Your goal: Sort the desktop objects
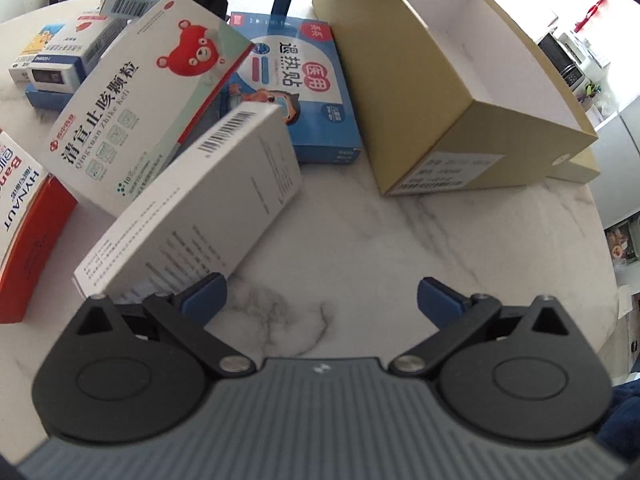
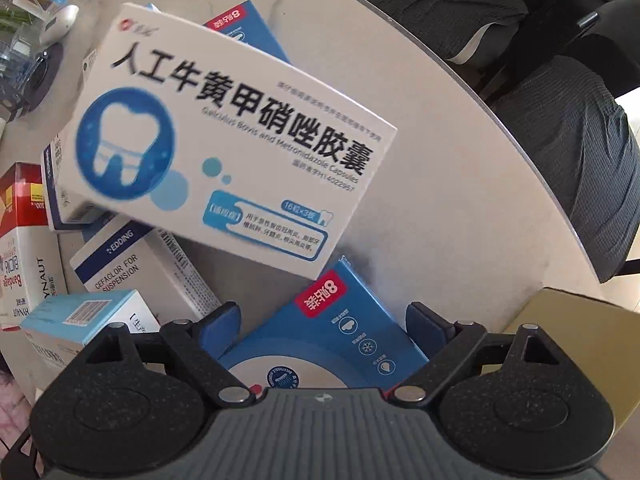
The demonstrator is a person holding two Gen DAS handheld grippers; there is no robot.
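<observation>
**Both grippers wide over a heap of medicine boxes**

The left gripper [image 1: 320, 300] hangs over bare white marbled surface [image 1: 360, 240], its blue pads wide apart with nothing between them. A white carton with a barcode [image 1: 200, 200] lies tilted just beside its left pad. Behind that leans a white box with a red bear face [image 1: 148, 100], and beyond it a flat blue box of fever patches [image 1: 304, 92] lies on the surface beside an open tan cardboard box with a white inside [image 1: 460, 92].

The right gripper [image 2: 324, 328] points down at that blue patch box [image 2: 340, 332], jaws wide on either side of it; whether the pads touch it I cannot tell. Just past it, a white box with a blue tooth emblem [image 2: 224, 148] sits tilted atop other cartons, among them a white and navy box marked cefaclor [image 2: 120, 264].
</observation>
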